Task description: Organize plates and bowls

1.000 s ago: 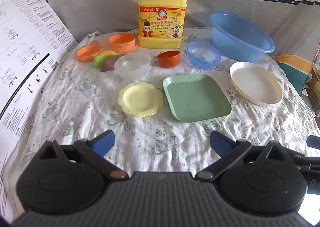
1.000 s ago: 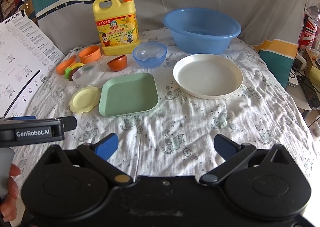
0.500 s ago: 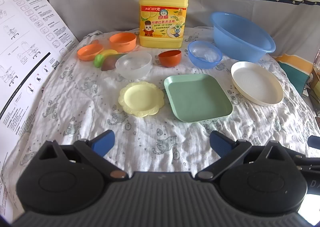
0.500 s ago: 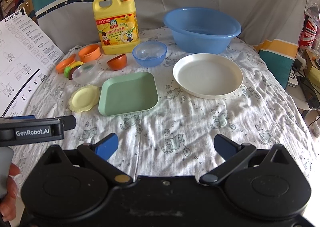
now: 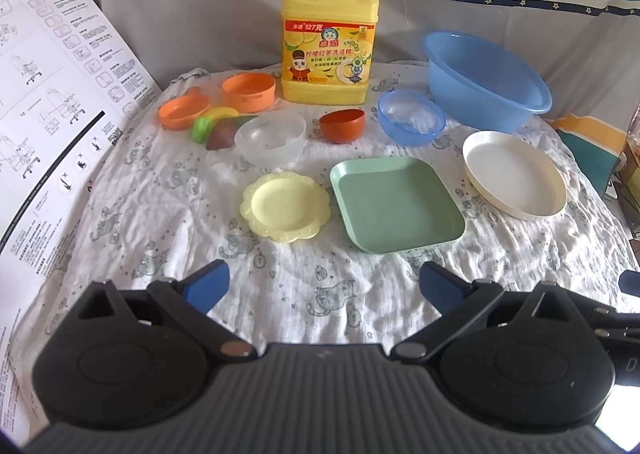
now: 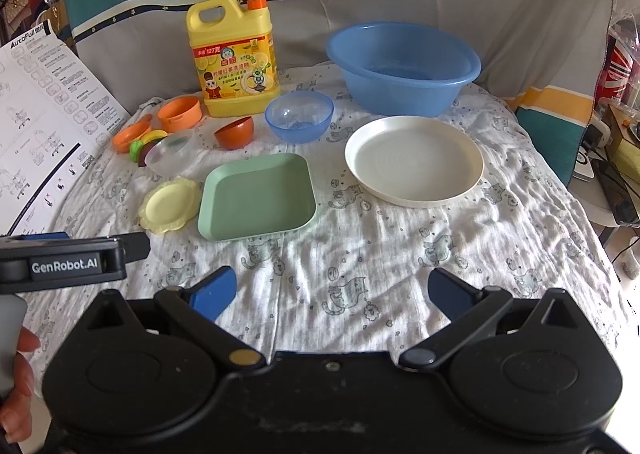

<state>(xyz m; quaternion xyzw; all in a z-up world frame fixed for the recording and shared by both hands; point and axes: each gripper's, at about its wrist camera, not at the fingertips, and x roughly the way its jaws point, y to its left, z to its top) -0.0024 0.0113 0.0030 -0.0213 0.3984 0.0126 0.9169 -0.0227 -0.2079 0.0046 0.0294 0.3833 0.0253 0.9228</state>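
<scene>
So, from the left wrist, our left gripper (image 5: 323, 282) hangs agape; the scalloped yellow plastic plate (image 5: 285, 210) lies at twelve o'clock. From the right wrist, our right gripper (image 6: 333, 289) gapes; we should approach the round cream plate (image 6: 414, 159) at one o'clock low, pinching its rim.

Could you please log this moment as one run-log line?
left gripper: open, empty | right gripper: open, empty | green plate, white plate: untouched on cloth
</scene>
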